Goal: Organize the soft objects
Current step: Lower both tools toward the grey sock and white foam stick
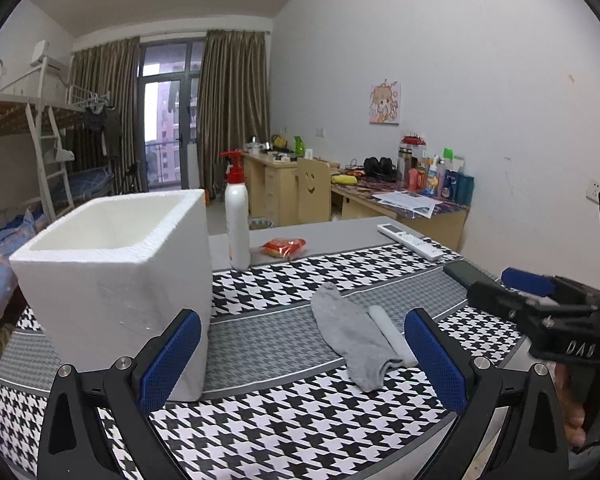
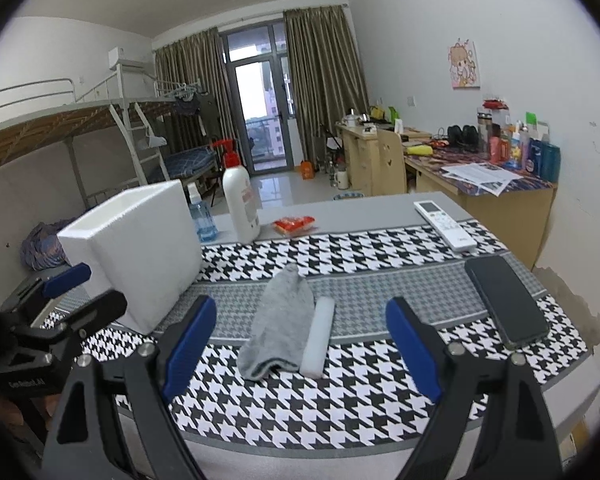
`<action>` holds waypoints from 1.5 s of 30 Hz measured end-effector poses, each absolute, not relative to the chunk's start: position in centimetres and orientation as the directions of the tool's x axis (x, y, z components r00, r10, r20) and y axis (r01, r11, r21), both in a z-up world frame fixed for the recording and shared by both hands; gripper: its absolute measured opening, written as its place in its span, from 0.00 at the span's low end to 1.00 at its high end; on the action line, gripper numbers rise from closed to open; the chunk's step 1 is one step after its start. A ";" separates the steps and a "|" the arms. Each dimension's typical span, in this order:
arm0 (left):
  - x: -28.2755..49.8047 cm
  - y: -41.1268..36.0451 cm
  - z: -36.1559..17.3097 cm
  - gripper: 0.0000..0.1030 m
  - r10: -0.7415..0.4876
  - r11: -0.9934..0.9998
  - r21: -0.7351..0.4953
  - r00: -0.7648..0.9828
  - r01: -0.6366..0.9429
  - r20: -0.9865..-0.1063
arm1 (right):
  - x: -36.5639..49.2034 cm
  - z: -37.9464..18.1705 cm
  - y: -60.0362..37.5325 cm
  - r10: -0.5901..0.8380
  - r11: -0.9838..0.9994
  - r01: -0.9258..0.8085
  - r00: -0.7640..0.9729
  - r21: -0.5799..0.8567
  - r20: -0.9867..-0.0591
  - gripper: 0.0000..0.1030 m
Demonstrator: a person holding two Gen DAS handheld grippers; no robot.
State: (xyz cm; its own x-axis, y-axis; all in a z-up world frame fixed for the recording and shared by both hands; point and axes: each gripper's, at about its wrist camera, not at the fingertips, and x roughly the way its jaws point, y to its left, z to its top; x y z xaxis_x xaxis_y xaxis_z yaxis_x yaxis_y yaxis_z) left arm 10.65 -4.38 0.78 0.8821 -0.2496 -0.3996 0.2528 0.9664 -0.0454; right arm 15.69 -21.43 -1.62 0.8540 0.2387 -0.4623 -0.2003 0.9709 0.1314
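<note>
A grey sock (image 1: 350,336) (image 2: 278,326) lies flat on the houndstooth table mat. A pale rolled cloth (image 1: 392,334) (image 2: 318,336) lies right beside it, touching. A white foam box (image 1: 120,280) (image 2: 140,256), open on top, stands to the left. My left gripper (image 1: 302,360) is open and empty, low over the mat, with the box by its left finger and the sock near its right finger. My right gripper (image 2: 300,344) is open and empty, with the sock and roll between and just beyond its fingers. The right gripper also shows in the left wrist view (image 1: 532,292).
A white pump bottle (image 1: 236,224) (image 2: 240,200), a red snack packet (image 1: 284,248) (image 2: 294,225), a white remote (image 1: 410,242) (image 2: 444,230) and a black phone (image 2: 506,300) sit on the table. A blue spray bottle (image 2: 202,220) stands behind the box. Desks and bunk beds stand beyond.
</note>
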 end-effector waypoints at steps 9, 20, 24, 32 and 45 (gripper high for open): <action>12.4 -5.9 -0.8 0.99 -0.265 0.961 -0.055 0.844 0.271 -0.466 | 16.8 -2.3 -21.6 0.233 0.972 -0.193 0.834 0.131 -0.500 0.87; 13.9 -6.9 -1.5 0.99 -0.254 0.961 -0.038 0.825 0.273 -0.504 | 17.7 -2.9 -22.6 0.221 0.975 -0.175 0.822 0.138 -0.525 0.87; 14.8 -7.5 -1.9 0.99 -0.242 0.962 -0.023 0.813 0.271 -0.530 | 18.4 -3.5 -23.1 0.225 0.974 -0.169 0.812 0.153 -0.538 0.87; 15.9 -8.7 -2.7 0.99 -0.228 0.963 -0.007 0.797 0.271 -0.559 | 19.4 -4.3 -23.7 0.241 0.970 -0.174 0.796 0.170 -0.555 0.87; 17.9 -9.7 -4.0 0.99 -0.232 0.956 0.001 0.761 0.292 -0.606 | 20.6 -4.9 -24.3 0.236 0.971 -0.167 0.775 0.171 -0.586 0.87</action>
State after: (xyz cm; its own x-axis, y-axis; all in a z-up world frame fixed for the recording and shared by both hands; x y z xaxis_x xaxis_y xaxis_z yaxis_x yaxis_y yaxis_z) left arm 17.88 -9.69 -3.98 0.7611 -0.2317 -0.6059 0.2918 0.9565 0.0008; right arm 20.57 -24.31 -4.87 0.7755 0.2359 -0.5857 -0.1666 0.9712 0.1706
